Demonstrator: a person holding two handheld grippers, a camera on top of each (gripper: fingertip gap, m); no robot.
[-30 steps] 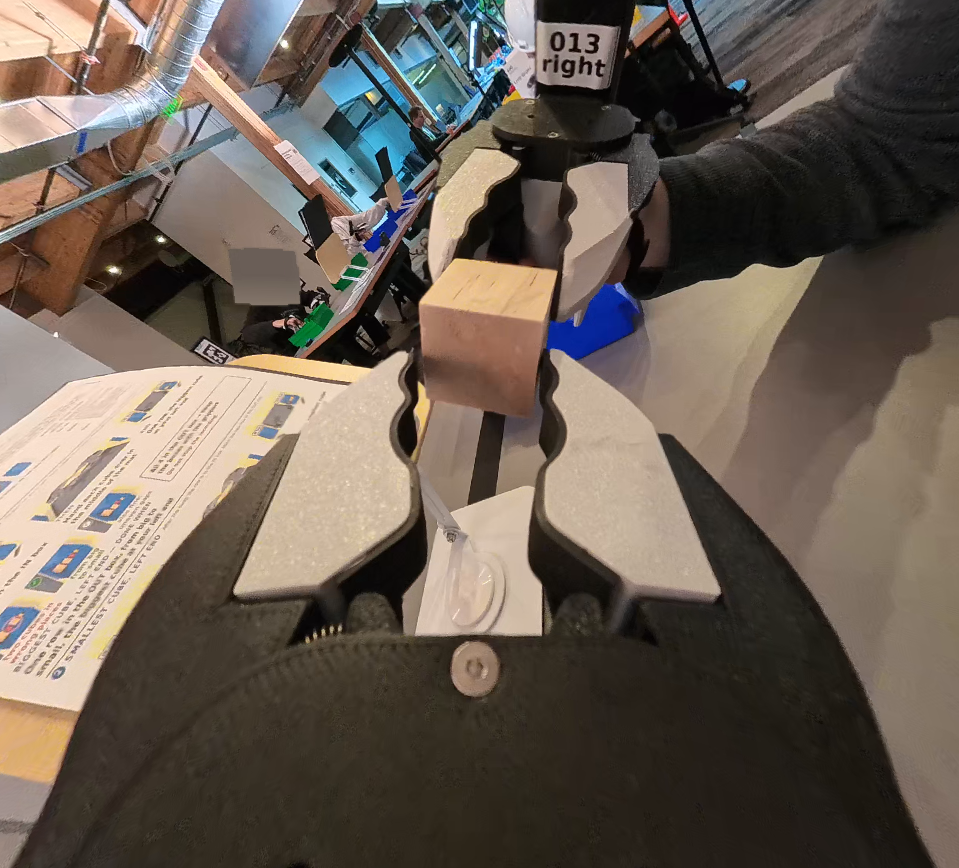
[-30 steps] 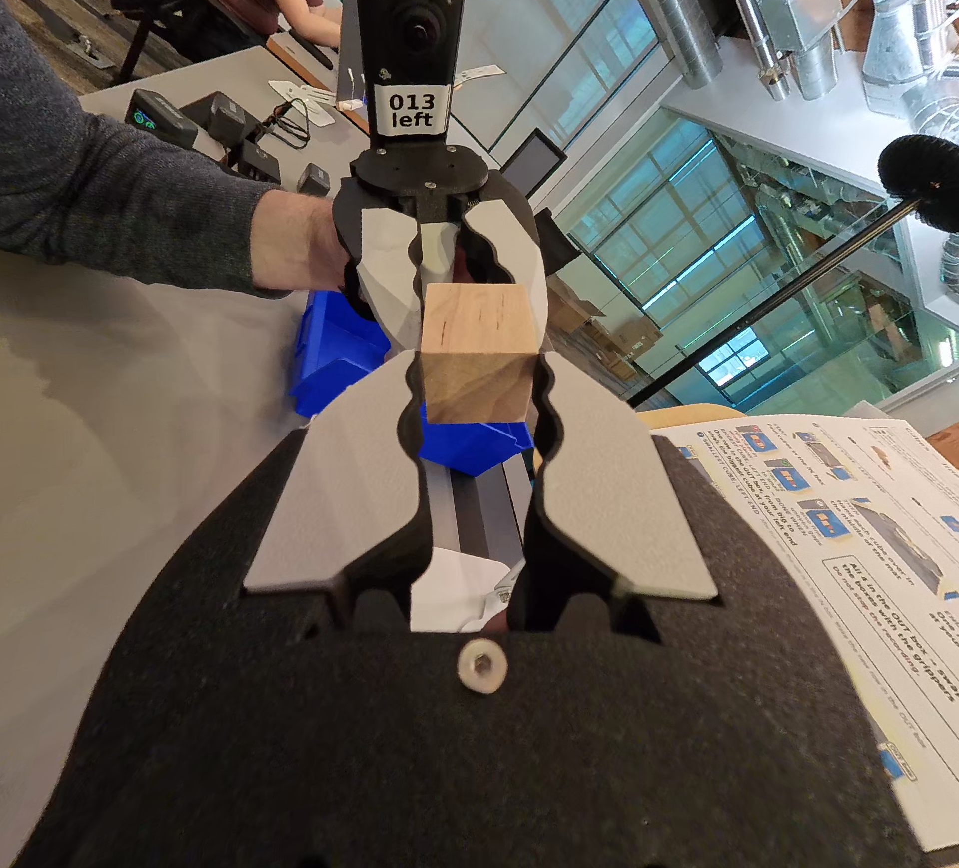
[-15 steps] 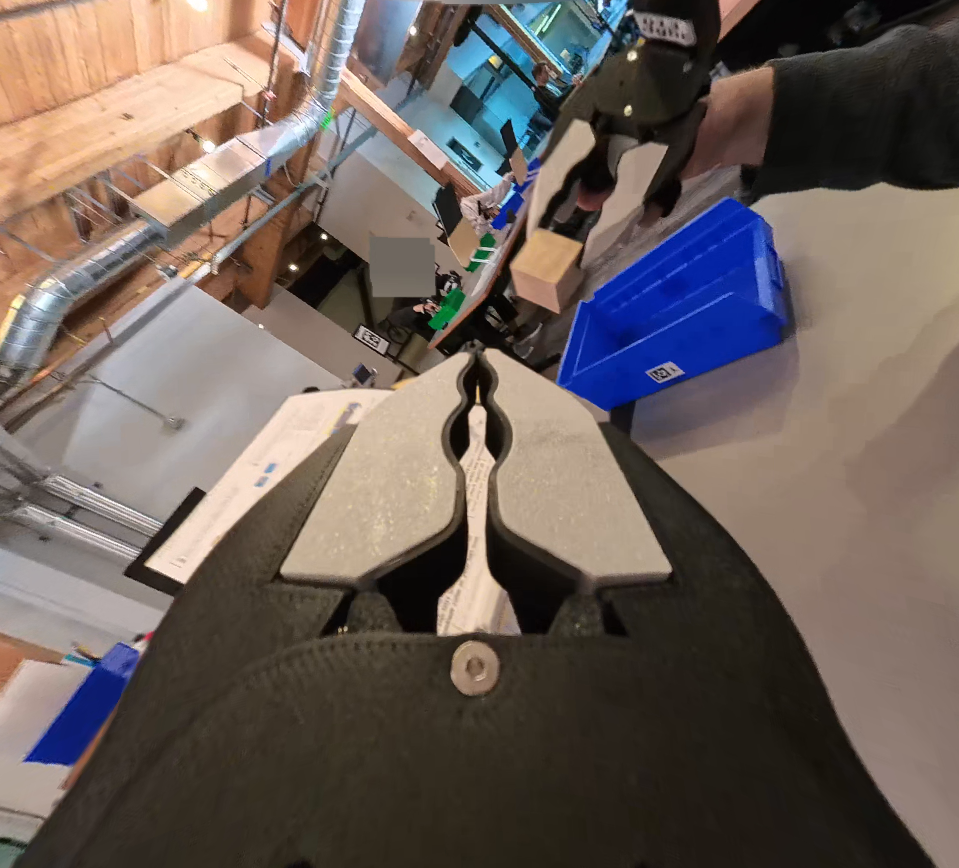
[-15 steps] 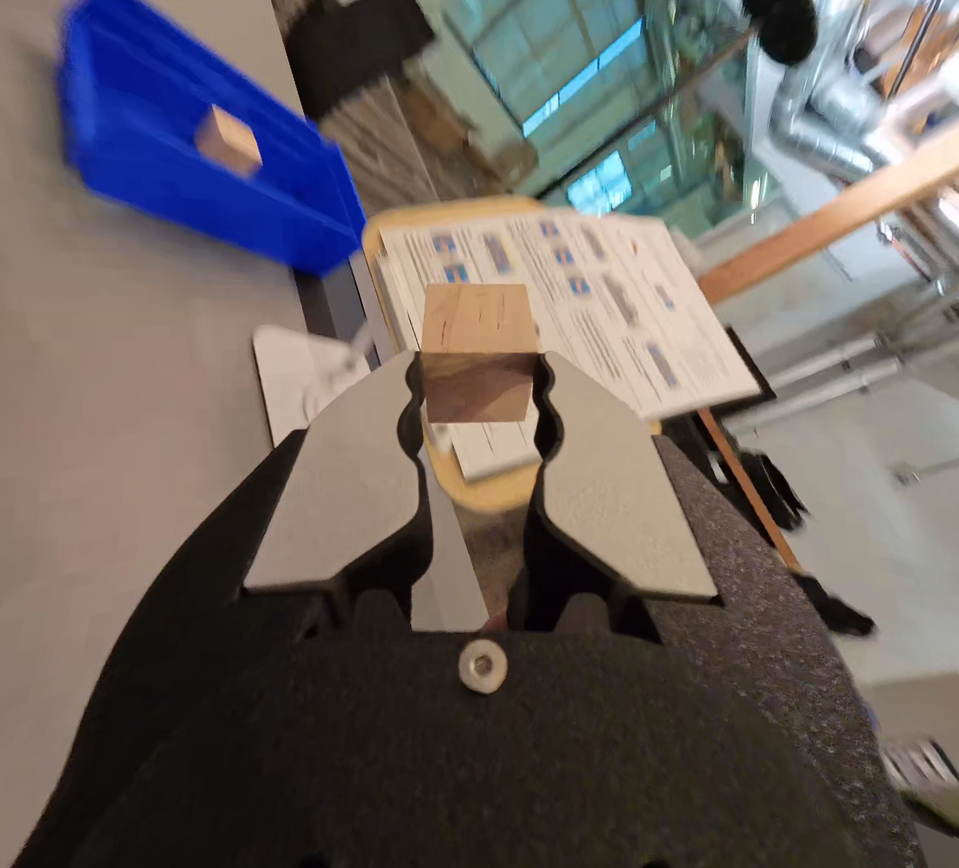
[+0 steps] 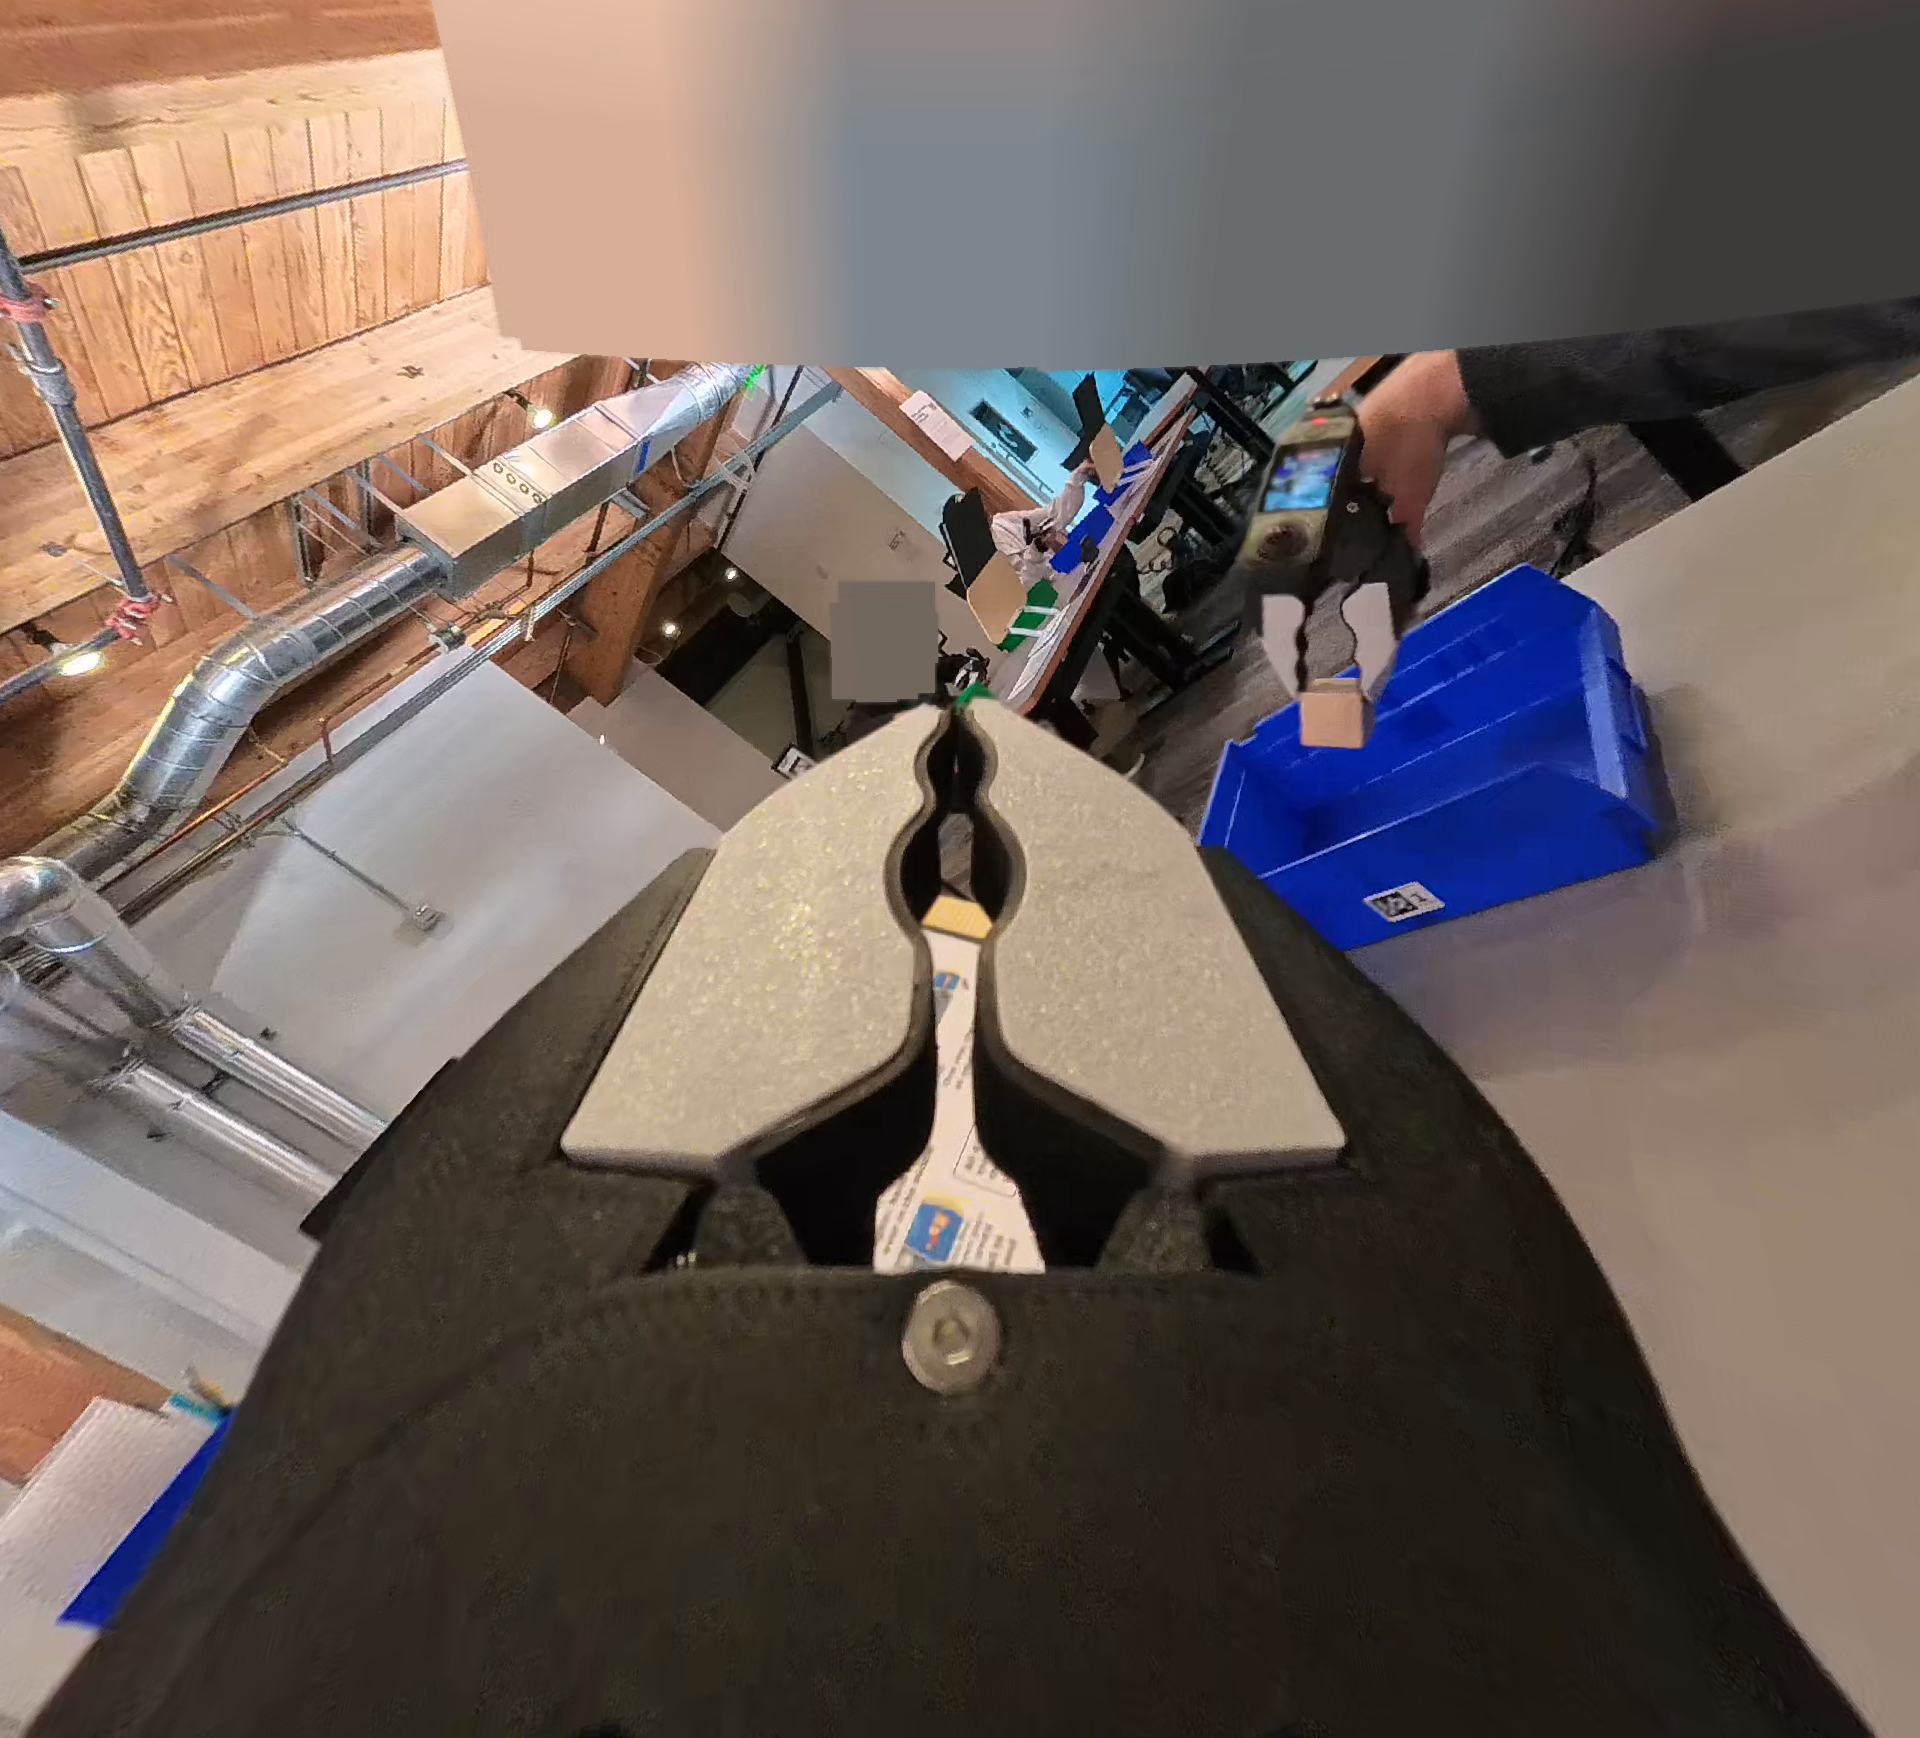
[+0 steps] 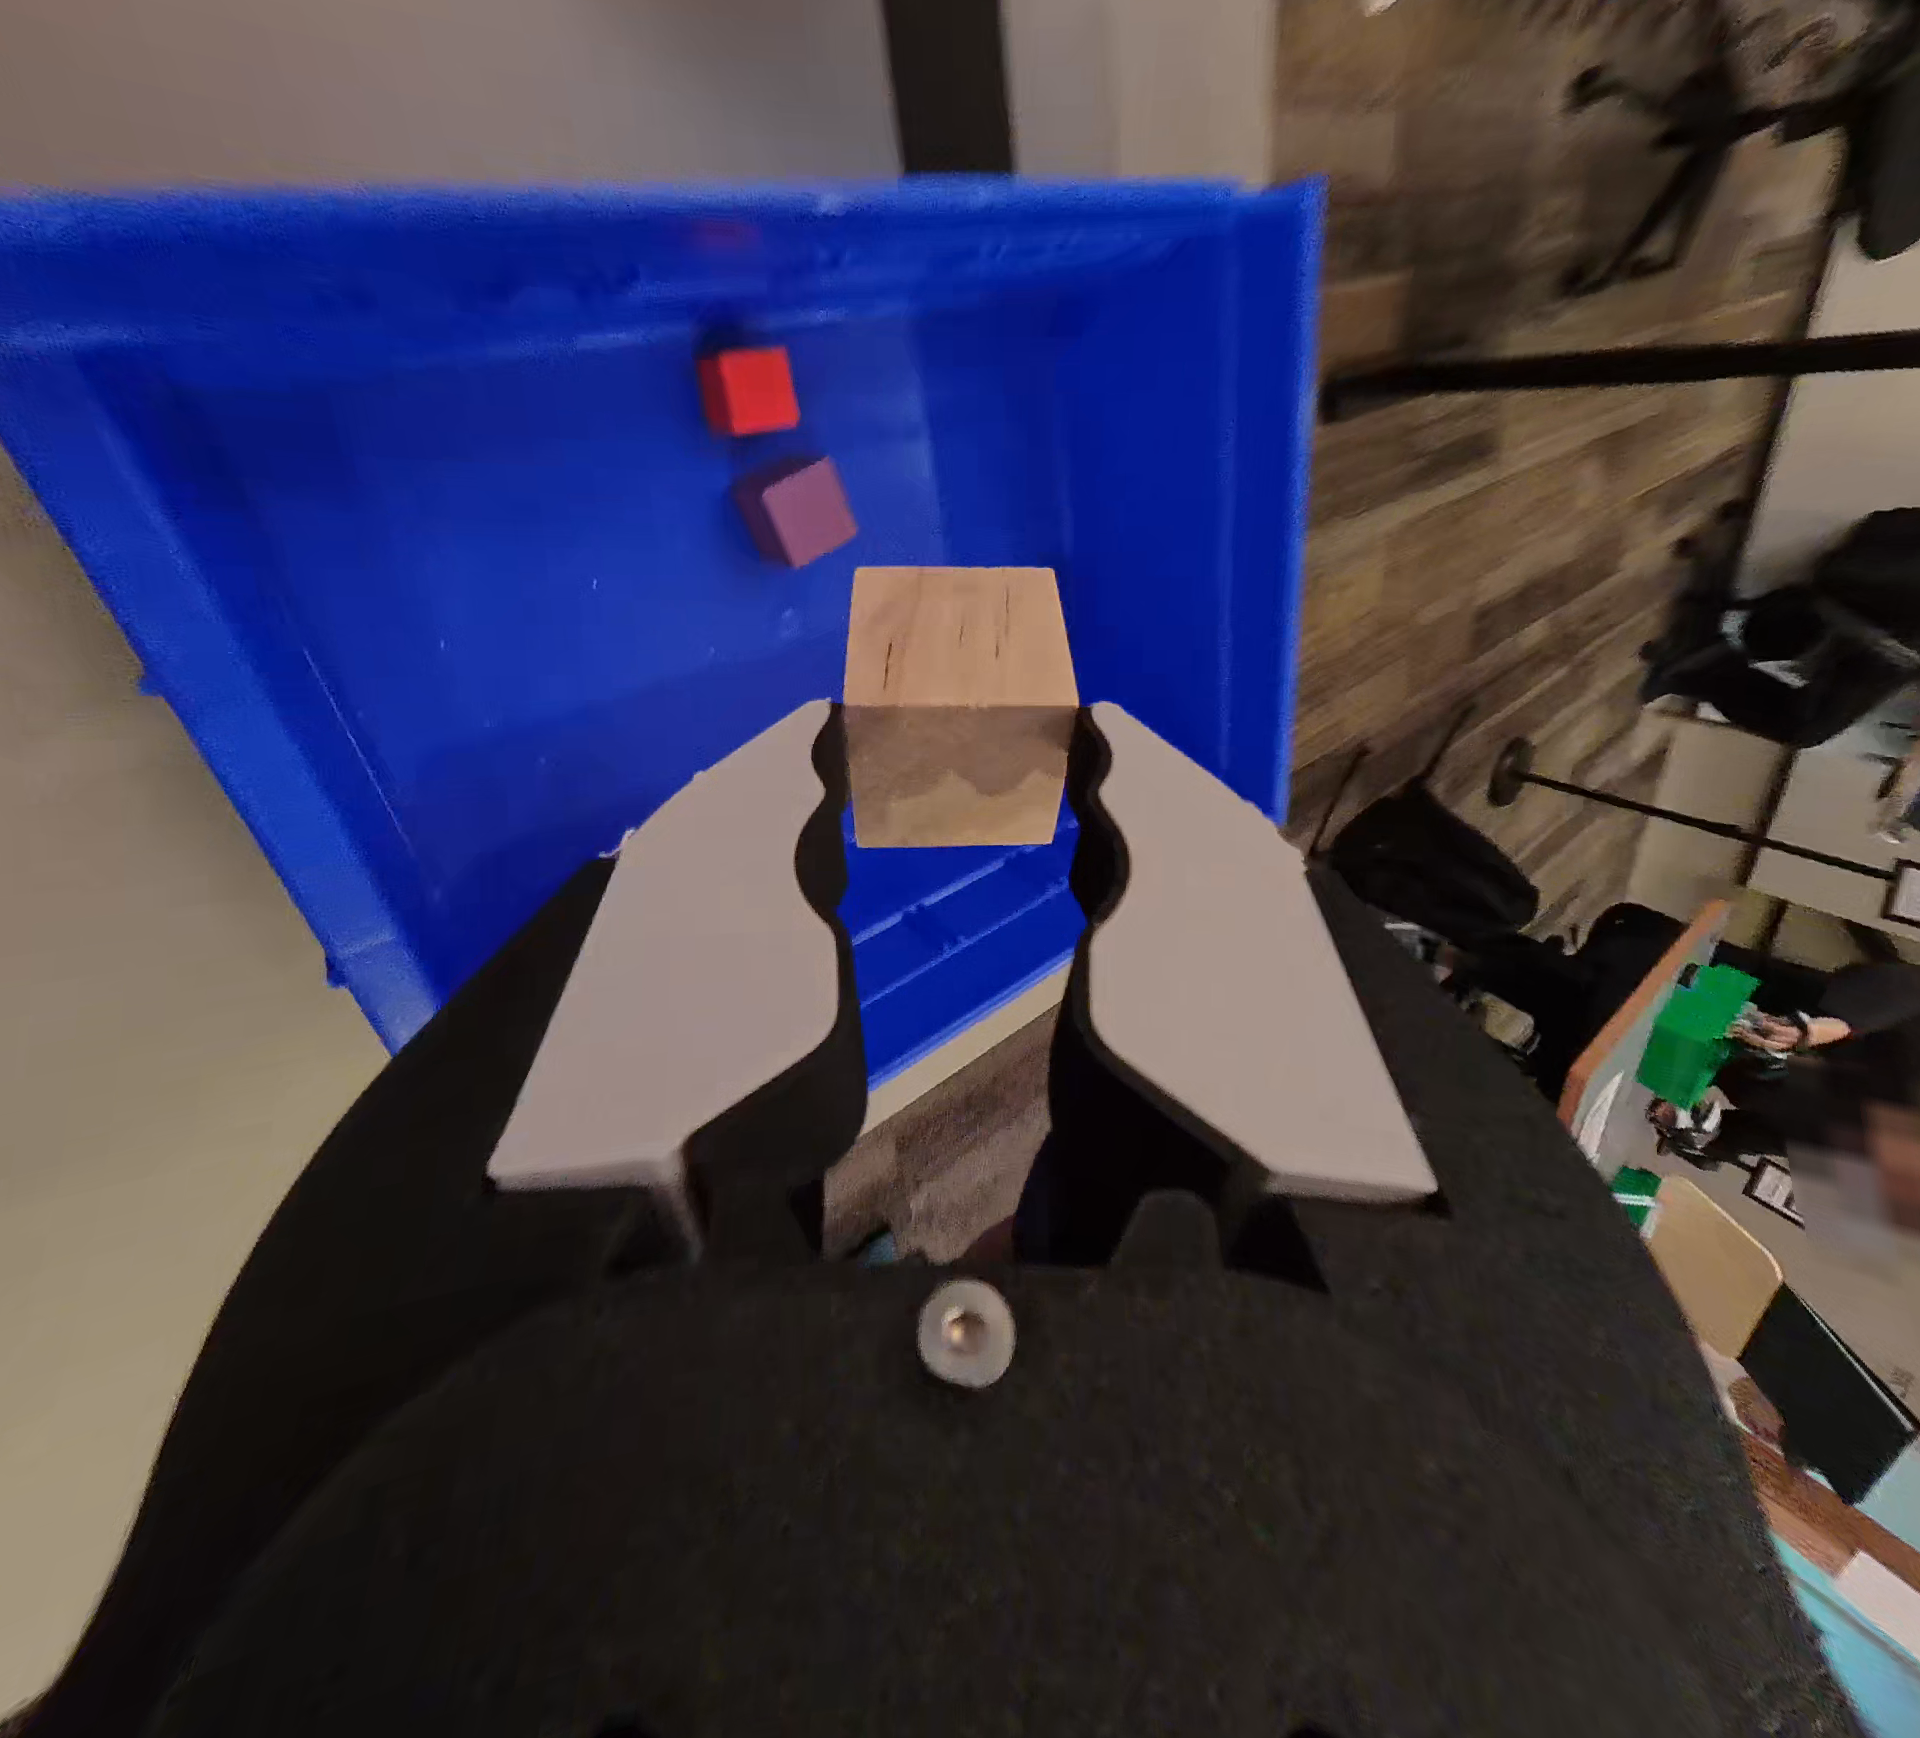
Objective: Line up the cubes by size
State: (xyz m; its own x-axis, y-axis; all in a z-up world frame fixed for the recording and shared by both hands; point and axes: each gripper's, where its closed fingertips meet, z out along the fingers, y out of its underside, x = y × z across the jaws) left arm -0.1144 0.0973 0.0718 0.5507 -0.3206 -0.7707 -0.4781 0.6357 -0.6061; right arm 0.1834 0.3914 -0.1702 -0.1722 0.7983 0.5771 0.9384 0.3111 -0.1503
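My right gripper [image 6: 958,732] is shut on a plain wooden cube [image 6: 958,701] and holds it above the open blue bin [image 6: 416,545]. A small red cube [image 6: 750,389] and a slightly larger purple cube [image 6: 800,509] lie on the bin's floor, beyond the wooden cube. In the left wrist view my left gripper [image 5: 956,727] is shut with nothing between its pads, raised away from the table. That view also shows the right gripper [image 5: 1330,691] farther off with the wooden cube [image 5: 1333,715] over the blue bin [image 5: 1455,805].
The bin stands on a grey table [image 5: 1714,1117]. A printed instruction sheet [image 5: 951,1200] shows through the gap behind my left fingers. A person's hand and dark sleeve [image 5: 1507,410] hold the right gripper. Wood-plank floor [image 6: 1507,441] lies beyond the table edge. The tips of one gripper are about 50 centimetres away from the tips of the other.
My left gripper let go of the wooden cube, drew back from it and shut on air. My right gripper kept the cube and carried it over the blue bin.
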